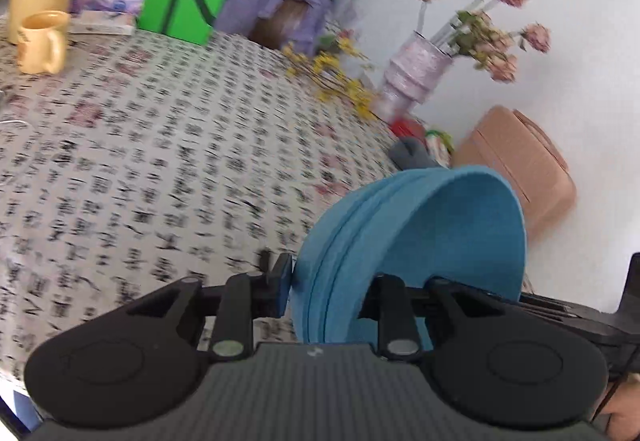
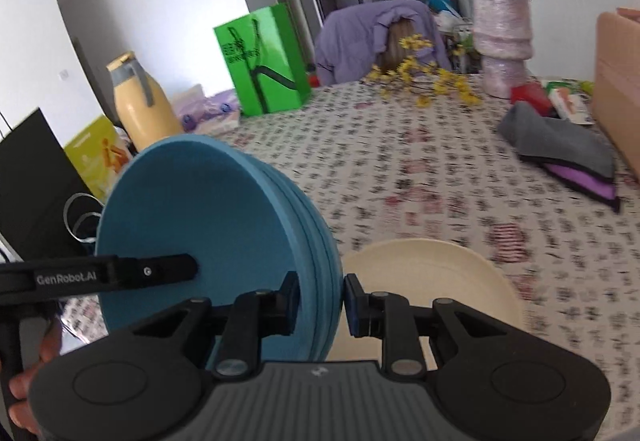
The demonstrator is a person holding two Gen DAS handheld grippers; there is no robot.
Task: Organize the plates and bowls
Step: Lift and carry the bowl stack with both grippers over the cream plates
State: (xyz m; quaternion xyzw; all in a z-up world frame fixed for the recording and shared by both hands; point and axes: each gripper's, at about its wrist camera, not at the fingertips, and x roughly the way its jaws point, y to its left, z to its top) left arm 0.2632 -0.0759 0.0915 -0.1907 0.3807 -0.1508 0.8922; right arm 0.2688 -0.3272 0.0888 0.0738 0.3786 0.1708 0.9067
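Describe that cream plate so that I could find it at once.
On the patterned tablecloth, look right in front of the right gripper, beside the blue bowls it grips. The cream plate lies flat there: pale, shallow and alone, unlike the upended blue stack.

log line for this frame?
left hand-held gripper: shut on blue bowls | right hand-held gripper: shut on blue bowls, opposite rim | stack tilted, airborne | cream plate on table

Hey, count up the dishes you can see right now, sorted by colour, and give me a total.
Blue: 1 stack of round blue bowls, nested and tilted; ridges suggest several, exact number unclear; both the left tool and right tool clamp its rim.
Cream: 1 shallow cream dish, on the patterned tablecloth.
Yellow: 1 yellow ceramic mug.
Total: 3 groups.
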